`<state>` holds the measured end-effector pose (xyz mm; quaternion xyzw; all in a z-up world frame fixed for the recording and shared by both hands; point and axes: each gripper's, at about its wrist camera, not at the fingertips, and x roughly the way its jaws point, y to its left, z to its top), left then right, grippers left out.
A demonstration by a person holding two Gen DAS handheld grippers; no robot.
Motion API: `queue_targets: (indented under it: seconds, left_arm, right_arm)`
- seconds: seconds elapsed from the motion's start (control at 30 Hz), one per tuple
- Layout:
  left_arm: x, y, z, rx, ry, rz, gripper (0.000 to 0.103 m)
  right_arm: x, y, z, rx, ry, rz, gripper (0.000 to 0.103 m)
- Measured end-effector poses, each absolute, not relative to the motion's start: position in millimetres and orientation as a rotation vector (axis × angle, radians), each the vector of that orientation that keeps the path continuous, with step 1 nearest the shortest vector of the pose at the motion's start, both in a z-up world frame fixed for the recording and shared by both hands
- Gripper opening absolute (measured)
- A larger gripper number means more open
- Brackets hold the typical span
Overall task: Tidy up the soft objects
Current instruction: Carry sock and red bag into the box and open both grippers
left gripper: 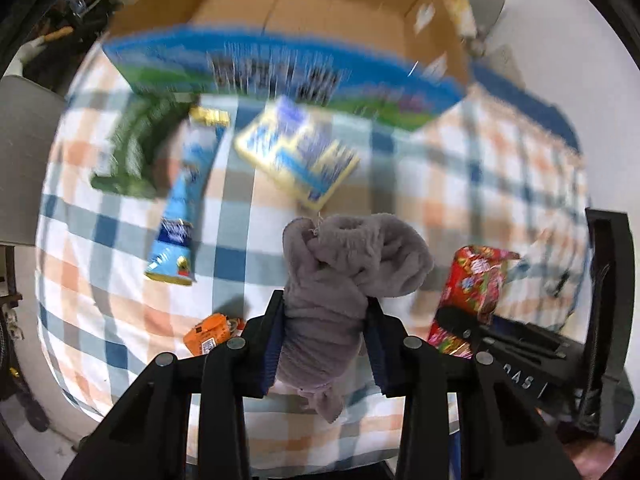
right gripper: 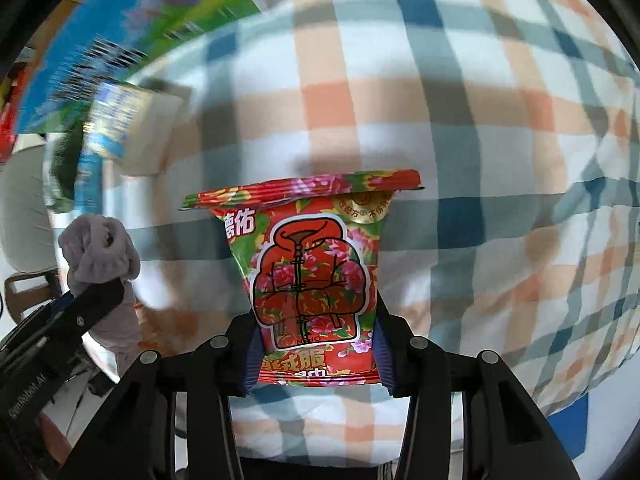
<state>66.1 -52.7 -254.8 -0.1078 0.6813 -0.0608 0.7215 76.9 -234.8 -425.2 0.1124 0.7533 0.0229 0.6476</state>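
Note:
My left gripper (left gripper: pixel 325 320) is shut on a grey fluffy cloth (left gripper: pixel 352 256) and holds it above the plaid sheet (left gripper: pixel 120 240). The cloth also shows at the left of the right wrist view (right gripper: pixel 100 252). My right gripper (right gripper: pixel 316 344) is shut on a red floral packet (right gripper: pixel 312 276), held upright above the sheet (right gripper: pixel 440 100). The packet also shows at the right of the left wrist view (left gripper: pixel 476 276). An open cardboard box (left gripper: pixel 304 4) with a blue and green side stands at the far edge.
On the sheet lie a blue tube-shaped packet (left gripper: pixel 180 208), a yellow and blue pack (left gripper: pixel 296 152), a green striped item (left gripper: pixel 128 148) and a small orange packet (left gripper: pixel 208 334). The box side also shows in the right wrist view (right gripper: pixel 120 36).

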Motion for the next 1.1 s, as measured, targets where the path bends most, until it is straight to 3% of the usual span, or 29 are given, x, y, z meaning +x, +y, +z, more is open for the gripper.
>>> queue_targets:
  seconds: [0.1, 0.33, 0.6, 0.77, 1.1]
  left_arm:
    - [99, -42, -208, -0.257, 1.457, -0.159, 0.034]
    - [188, -50, -174, -0.281, 1.375, -0.158, 0.034]
    - [289, -24, -169, -0.309, 1.370, -0.166, 0.034]
    - [349, -18, -200, -0.376, 1.436, -0.191, 0.034]
    - [437, -17, -287, -0.406, 1.569, -0.210, 0.034]
  right_arm:
    - [67, -233, -390, 0.269, 1.643, 0.093, 0.048]
    - [105, -227, -294, 0.301, 1.510, 0.179, 0.048]
    - [193, -220, -227, 0.299, 1.435, 0.147, 0.048]
    - [274, -202, -223, 0.289, 1.437, 0.104, 0.048]
    - [397, -187, -298, 0.236, 1.497, 0.007, 0.048]
